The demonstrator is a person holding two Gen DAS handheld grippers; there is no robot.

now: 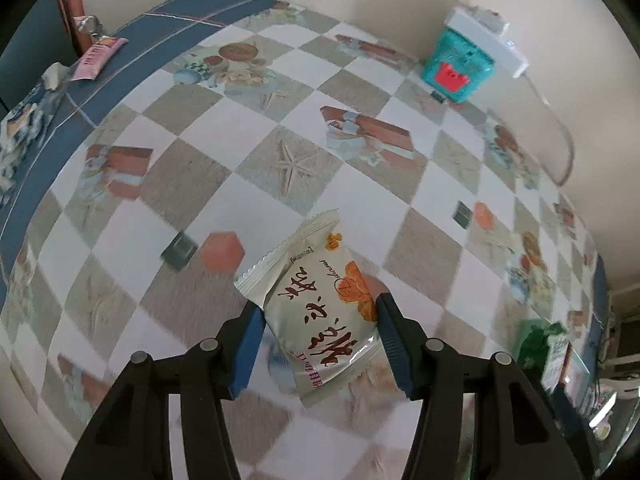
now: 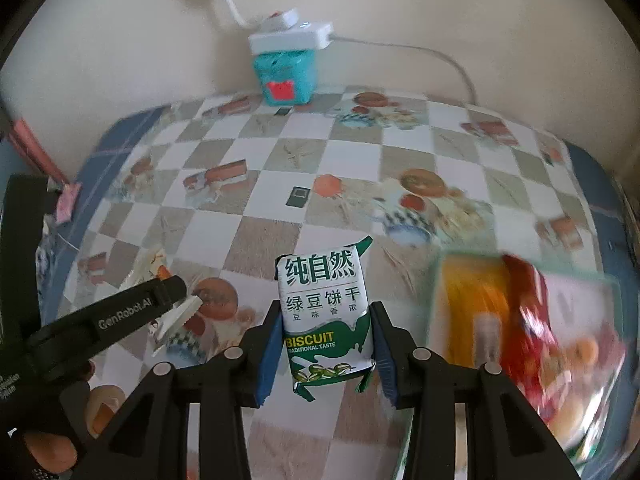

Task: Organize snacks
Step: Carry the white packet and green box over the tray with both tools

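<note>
Left gripper (image 1: 320, 312) pointed steeply down, blue pads clamped on a cream snack packet (image 1: 320, 304), right gripper (image 2: 326, 328) likewise angled down, closed on a green biscuit pack (image 2: 326, 316), left gripper seen at nine o'clock in the right wrist view.

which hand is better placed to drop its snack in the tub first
Right, probably. The right gripper holds the green biscuit pack, with the clear tub of snacks close beside it. The left gripper holds the white pastry packet farther from that tub.
</note>
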